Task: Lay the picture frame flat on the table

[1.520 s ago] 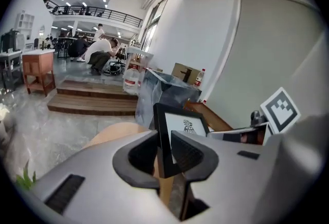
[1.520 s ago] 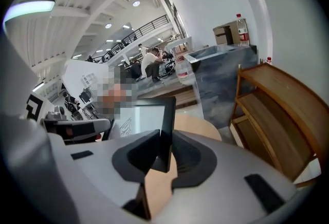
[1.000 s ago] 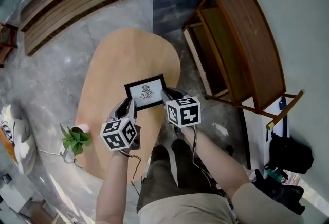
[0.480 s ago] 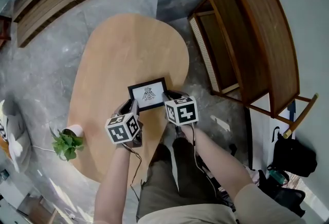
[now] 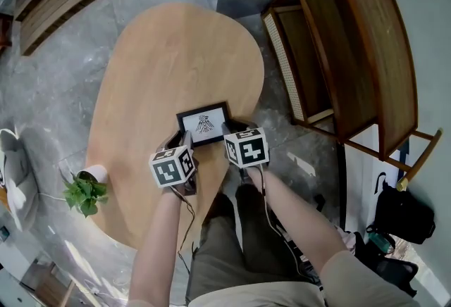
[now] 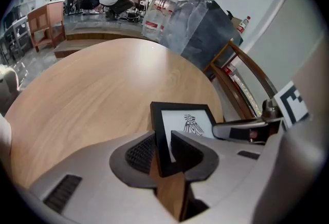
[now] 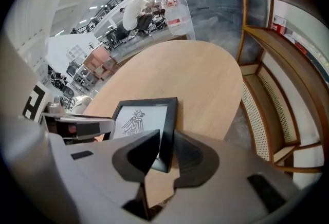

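Pinching black rectangular bird-print picture frame [image 6: 186, 124] by both side edges: left gripper [image 6: 163, 152] jaws closed on left edge, right gripper [image 7: 164, 150] on right. Tilted back over near end of oval light-wood table [image 5: 176, 52]. Bare forearms [image 5: 158, 242] stretched forward, side by side.

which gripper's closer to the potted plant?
Left. The left gripper clamps the left edge of the picture frame, toward the potted plant; the right gripper clamps its right edge, farther off.
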Demonstrator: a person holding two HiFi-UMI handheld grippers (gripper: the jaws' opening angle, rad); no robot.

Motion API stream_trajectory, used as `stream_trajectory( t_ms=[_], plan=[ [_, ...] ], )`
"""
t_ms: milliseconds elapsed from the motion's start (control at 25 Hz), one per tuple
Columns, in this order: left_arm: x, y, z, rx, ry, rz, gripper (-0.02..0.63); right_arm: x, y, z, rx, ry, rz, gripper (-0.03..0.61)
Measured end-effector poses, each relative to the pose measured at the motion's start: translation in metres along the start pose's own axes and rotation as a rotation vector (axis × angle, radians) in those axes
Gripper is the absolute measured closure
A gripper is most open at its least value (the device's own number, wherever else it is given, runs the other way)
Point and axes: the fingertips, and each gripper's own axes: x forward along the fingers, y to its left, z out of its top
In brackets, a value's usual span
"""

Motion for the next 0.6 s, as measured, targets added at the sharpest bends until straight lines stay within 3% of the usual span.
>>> stream_trajectory(
  t_ms=[120,280,600],
  plan=[
    [0.004,0.0,-0.005,0.04,0.017,0.001,0.537,0.004,0.003,-0.006,0.007,0.018,0.02,0.478],
    [0.0,0.003,-0.01,0.022,0.021,0.011,0.536,-0.001,-0.004,-0.006,0.009,-0.002,-0.014,0.479],
    [-0.058,-0.016,0.02,0.056,-0.067,0.003,0.532,-0.061,0.007,0.02,0.026,-0.09,0.018,0.534]
  ],
)
